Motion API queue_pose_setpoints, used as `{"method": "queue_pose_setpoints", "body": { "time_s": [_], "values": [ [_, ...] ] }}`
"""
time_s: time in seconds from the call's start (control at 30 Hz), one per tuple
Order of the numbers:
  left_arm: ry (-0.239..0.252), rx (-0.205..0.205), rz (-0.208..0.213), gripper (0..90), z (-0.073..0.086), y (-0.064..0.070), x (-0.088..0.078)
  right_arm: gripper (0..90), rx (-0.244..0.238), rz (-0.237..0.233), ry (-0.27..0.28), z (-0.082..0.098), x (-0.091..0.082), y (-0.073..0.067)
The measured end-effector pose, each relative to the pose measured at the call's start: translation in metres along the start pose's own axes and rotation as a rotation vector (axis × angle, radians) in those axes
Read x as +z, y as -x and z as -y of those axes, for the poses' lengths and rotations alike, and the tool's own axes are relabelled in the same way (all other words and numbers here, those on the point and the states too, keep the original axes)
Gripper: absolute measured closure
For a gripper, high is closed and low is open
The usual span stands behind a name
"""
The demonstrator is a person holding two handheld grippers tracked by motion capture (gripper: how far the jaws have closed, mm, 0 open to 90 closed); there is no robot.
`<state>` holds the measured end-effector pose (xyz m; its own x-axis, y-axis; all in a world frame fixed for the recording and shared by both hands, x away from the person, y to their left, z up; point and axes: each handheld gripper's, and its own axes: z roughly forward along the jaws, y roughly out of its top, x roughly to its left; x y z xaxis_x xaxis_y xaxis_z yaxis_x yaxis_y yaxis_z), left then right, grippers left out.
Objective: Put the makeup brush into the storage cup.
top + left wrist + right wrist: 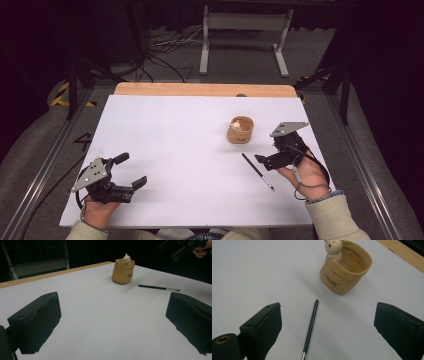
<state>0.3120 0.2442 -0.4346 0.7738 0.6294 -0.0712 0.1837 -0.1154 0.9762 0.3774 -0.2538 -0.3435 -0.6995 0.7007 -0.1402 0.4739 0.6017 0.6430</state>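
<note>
Fingers point(260, 332) of your right gripper point(272, 159) stand spread and empty above the black brush point(258, 171), which lies flat on the tabletop point(165, 135) near the tan pot point(240, 131), so centre them across its handle before closing.

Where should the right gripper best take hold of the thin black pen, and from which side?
Probably at mid-shaft of the pen, from above: it lies flat on the table, so jaws should straddle it across its width. The right gripper stands open beside it.
</note>
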Motion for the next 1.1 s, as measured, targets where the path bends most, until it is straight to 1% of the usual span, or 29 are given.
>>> {"method": "queue_pose_setpoints", "body": {
  "time_s": [0.07,0.17,0.23,0.33,0.4,0.53,0.57,0.63,0.7,0.73,0.83,0.87,0.9,0.97,1.0,1.1],
  "values": [
    [-0.002,0.0,0.004,1.0,0.0,-0.001,0.0,8.3,-0.012,0.004,-0.036,-0.005,0.001,0.001],
    [0.001,-0.007,0.012,1.4,0.0,-0.001,0.0,9.6,-0.03,-0.001,-0.071,-0.009,0.003,0.002],
    [-0.001,-0.005,0.011,1.4,0.0,-0.001,0.0,9.6,-0.042,0.014,-0.082,-0.012,0.004,0.002],
    [-0.003,-0.005,0.011,1.5,0.0,0.0,0.001,9.7,-0.047,0.016,-0.113,-0.016,0.006,0.002],
    [-0.007,-0.001,0.015,1.5,-0.001,0.001,0.001,11.0,-0.062,0.009,-0.141,-0.018,0.008,0.002],
    [-0.005,-0.005,0.022,1.6,-0.001,0.0,0.0,11.4,-0.075,-0.002,-0.198,-0.024,0.012,0.003],
    [-0.005,-0.005,0.022,1.6,-0.001,0.0,0.0,11.4,-0.075,-0.002,-0.198,-0.024,0.012,0.003],
    [-0.004,-0.01,0.026,1.5,-0.001,0.0,-0.001,11.4,-0.077,-0.001,-0.22,-0.028,0.014,0.002],
    [-0.01,-0.003,0.025,1.5,-0.001,0.0,-0.002,12.3,-0.077,-0.003,-0.24,-0.031,0.016,0.002],
    [-0.007,-0.007,0.022,1.5,0.0,0.001,-0.002,13.0,-0.08,-0.006,-0.251,-0.033,0.017,0.001],
    [-0.011,-0.008,0.01,1.5,0.001,0.001,-0.004,13.8,-0.1,-0.015,-0.278,-0.037,0.021,-0.001],
    [-0.011,-0.002,0.006,1.5,0.001,0.001,-0.005,13.9,-0.107,-0.02,-0.29,-0.038,0.023,-0.002],
    [-0.014,-0.007,0.005,1.5,0.001,0.001,-0.006,13.9,-0.109,-0.02,-0.301,-0.039,0.025,-0.002],
    [-0.006,-0.014,0.0,1.5,0.002,0.001,-0.007,13.9,-0.117,-0.028,-0.326,-0.039,0.03,-0.002],
    [-0.006,-0.01,-0.001,1.5,0.002,0.0,-0.007,13.9,-0.122,-0.035,-0.341,-0.039,0.033,-0.002],
    [-0.001,-0.016,-0.001,1.5,0.003,0.0,-0.007,13.9,-0.131,-0.045,-0.381,-0.038,0.041,-0.003]
  ]
}}
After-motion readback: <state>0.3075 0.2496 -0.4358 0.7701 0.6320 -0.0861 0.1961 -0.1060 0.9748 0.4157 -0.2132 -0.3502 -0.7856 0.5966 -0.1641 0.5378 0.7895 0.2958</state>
